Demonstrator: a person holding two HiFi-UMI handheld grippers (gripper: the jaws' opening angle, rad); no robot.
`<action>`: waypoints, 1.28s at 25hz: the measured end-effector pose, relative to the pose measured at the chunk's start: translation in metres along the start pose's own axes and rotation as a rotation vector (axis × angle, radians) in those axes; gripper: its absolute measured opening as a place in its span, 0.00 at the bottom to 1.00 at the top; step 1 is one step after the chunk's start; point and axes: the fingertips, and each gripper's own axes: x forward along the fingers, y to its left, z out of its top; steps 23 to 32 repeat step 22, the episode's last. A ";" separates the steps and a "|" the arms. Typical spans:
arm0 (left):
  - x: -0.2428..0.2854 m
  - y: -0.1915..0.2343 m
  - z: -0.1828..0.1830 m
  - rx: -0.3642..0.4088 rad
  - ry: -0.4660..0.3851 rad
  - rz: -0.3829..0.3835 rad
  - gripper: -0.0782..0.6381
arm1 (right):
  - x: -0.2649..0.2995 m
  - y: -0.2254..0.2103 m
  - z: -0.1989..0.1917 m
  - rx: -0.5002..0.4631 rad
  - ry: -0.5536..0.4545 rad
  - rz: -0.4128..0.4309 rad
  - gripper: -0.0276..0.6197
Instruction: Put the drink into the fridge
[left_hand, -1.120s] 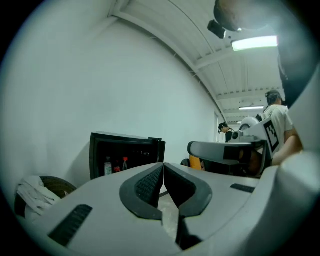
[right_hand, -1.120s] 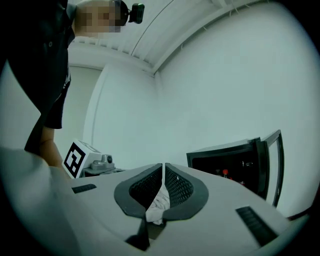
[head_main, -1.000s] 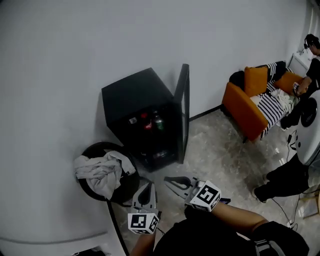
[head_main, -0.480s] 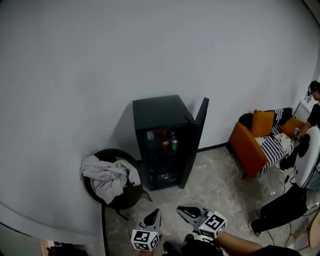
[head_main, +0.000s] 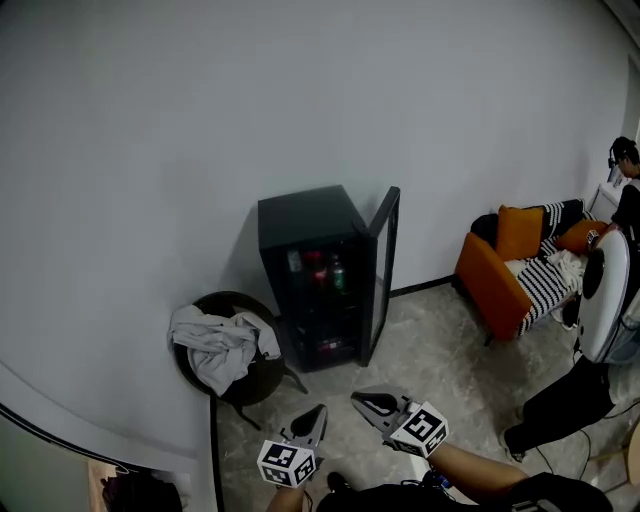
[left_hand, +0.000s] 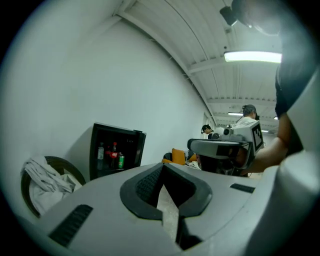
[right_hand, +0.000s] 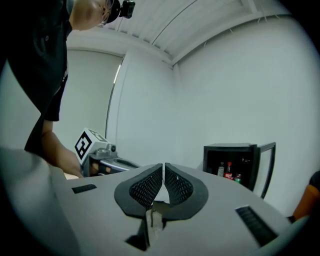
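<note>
Left hand-held gripper (left_hand: 162, 167) and right hand-held gripper (right_hand: 163, 166) are both closed and empty; ahead of them, drinks (head_main: 320, 270) stand inside the open fridge (head_main: 300, 215).

Both grippers are held low in front of the person, side by side but apart, at about six o'clock in the head view. The left gripper (head_main: 317, 413) points toward one o'clock, its jaws together on nothing. The right gripper (head_main: 362, 403) points toward ten o'clock, jaws likewise closed and empty, with the right forearm (head_main: 470, 470) running back toward four o'clock.
</note>
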 end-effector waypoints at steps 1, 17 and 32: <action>0.003 -0.015 -0.010 0.008 0.024 -0.011 0.13 | -0.014 0.000 -0.008 0.015 0.009 -0.020 0.09; -0.024 -0.129 -0.088 -0.140 0.109 -0.146 0.13 | -0.100 0.055 -0.081 0.118 0.067 0.088 0.09; -0.028 -0.145 -0.104 -0.148 0.104 -0.165 0.13 | -0.099 0.061 -0.099 0.172 0.055 0.083 0.09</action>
